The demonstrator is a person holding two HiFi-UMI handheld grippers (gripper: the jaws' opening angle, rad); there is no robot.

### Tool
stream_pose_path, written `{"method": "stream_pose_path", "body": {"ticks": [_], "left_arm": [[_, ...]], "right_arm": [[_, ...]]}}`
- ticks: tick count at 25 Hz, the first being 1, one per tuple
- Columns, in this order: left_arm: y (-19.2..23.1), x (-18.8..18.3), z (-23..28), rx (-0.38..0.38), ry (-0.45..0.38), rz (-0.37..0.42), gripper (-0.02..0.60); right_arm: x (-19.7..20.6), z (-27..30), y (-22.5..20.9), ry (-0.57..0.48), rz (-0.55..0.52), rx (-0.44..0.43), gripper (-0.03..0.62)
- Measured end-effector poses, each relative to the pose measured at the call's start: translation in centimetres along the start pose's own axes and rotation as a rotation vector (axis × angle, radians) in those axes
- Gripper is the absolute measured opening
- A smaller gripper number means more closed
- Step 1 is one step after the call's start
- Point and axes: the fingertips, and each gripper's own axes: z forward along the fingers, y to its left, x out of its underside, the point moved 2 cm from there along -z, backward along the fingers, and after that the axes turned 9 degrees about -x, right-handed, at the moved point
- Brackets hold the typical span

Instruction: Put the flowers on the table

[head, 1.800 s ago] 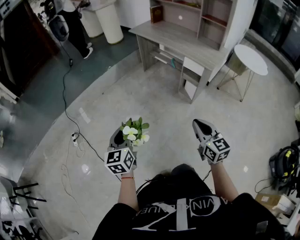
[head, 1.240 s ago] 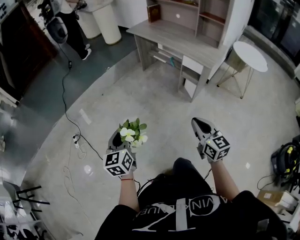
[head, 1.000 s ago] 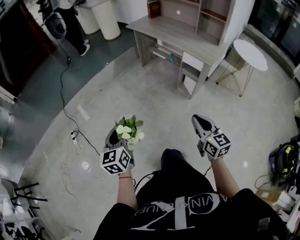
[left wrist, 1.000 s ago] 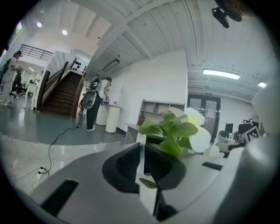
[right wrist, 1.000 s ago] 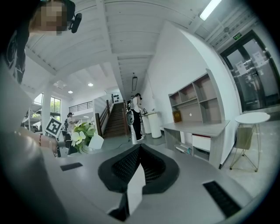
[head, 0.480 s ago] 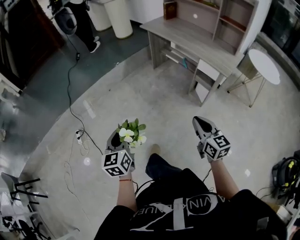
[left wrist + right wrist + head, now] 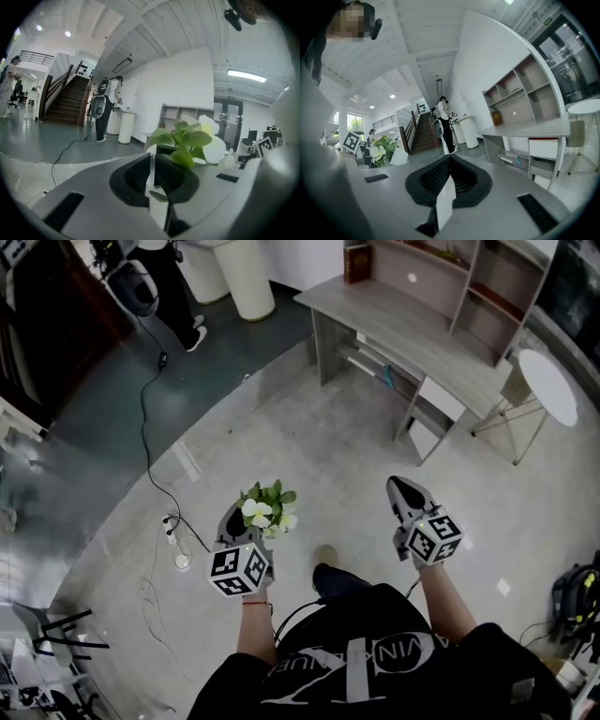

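Note:
A small bunch of white flowers (image 7: 267, 510) with green leaves stands up out of my left gripper (image 7: 249, 509), which is shut on its stem. In the left gripper view the flowers (image 7: 190, 139) rise just past the closed jaws of the left gripper (image 7: 153, 158). My right gripper (image 7: 401, 487) is held level with the left one over the floor; it is shut, and nothing shows between its pads in the right gripper view (image 7: 450, 158). The grey wooden desk (image 7: 417, 334) with shelves stands ahead, well beyond both grippers.
A round white side table (image 7: 551, 388) stands right of the desk. A black cable (image 7: 150, 442) runs over the floor to a power strip (image 7: 172, 529). At the far left stand a person (image 7: 169, 282) and a white pedestal (image 7: 246, 277). A black bag (image 7: 577, 594) lies right.
The person carrying the grippers has stepped forward and the view has swung, so the desk now sits further right. Both grippers keep their pose, and the flowers stay held.

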Motion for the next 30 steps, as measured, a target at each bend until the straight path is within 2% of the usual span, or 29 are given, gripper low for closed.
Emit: {"method": "stream_pose_path", "body": {"ticks": [3,9,16,19,26,30], "left_arm": [[0.8,-1.2,2.1,0.026,-0.002,-0.012,0.031],[2.0,-3.2,6.2,0.073,0.004,0.022,0.031],[3.2,-3.3,10.5,0.1,0.034,0.021,0.031],[3.7,-4.1,12.3,0.114,0.04,0.033,0.031],[4.6,-6.8,15.7,0.131,-0.002,0.048,0.031],[2.6,-7.8,18.0,0.206,0.002,0.042,0.031]], "right_arm": [[-0.6,2.0,-0.3,-0.013,0.001,0.015,0.011],[-1.0,5.8,-2.2,-0.024,0.005,0.072,0.011],[-2.4,10.0,-2.8,0.003,-0.082,0.064,0.011],[-2.9,11.3,-3.5,0.001,-0.081,0.078,0.011],[-4.5,14.0,-4.5,-0.036,-0.088,0.091,0.011],[-5.7,13.6,-4.1,-0.036,-0.113,0.114,0.011]]}}
